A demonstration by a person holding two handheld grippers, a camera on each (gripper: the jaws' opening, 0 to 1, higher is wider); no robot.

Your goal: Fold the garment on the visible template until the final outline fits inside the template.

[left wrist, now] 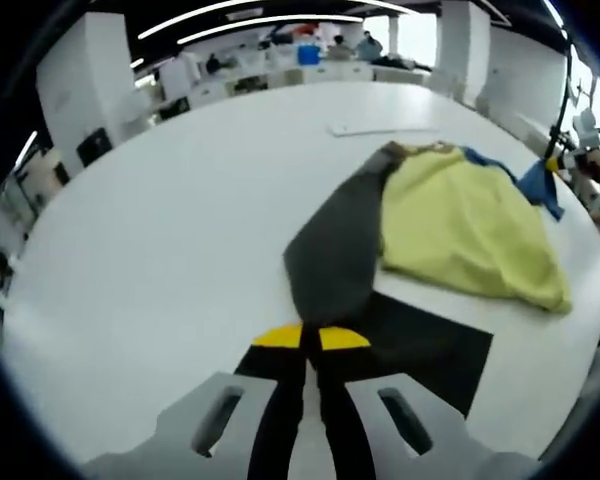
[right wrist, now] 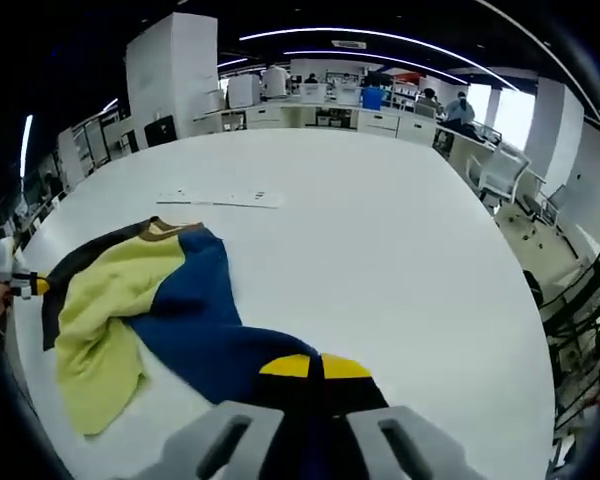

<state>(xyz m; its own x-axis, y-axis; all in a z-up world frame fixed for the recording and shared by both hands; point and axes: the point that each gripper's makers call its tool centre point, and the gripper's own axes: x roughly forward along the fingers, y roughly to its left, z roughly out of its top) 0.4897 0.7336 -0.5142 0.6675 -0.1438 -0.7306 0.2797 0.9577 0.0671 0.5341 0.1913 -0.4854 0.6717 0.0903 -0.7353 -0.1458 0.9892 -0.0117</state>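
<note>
The template (left wrist: 420, 350), a black sheet on the white table (left wrist: 160, 250), is partly hidden under the garment (left wrist: 460, 230) and by the left gripper (left wrist: 311, 340); in the right gripper view it cannot be made out apart from the dark jaws. The left gripper's jaws are pressed together on the grey sleeve (left wrist: 335, 250), whose tip lies over the template between the yellow pads. The right gripper (right wrist: 315, 367) is clenched on the blue sleeve (right wrist: 205, 320) at the bottom of its view, the cloth running up and left from the jaws. The yellow body lies crumpled on the table between the sleeves. A white strip (right wrist: 220, 199) lies on the table beyond the garment's collar. Far behind stand desks with people, too small to make out.
</note>
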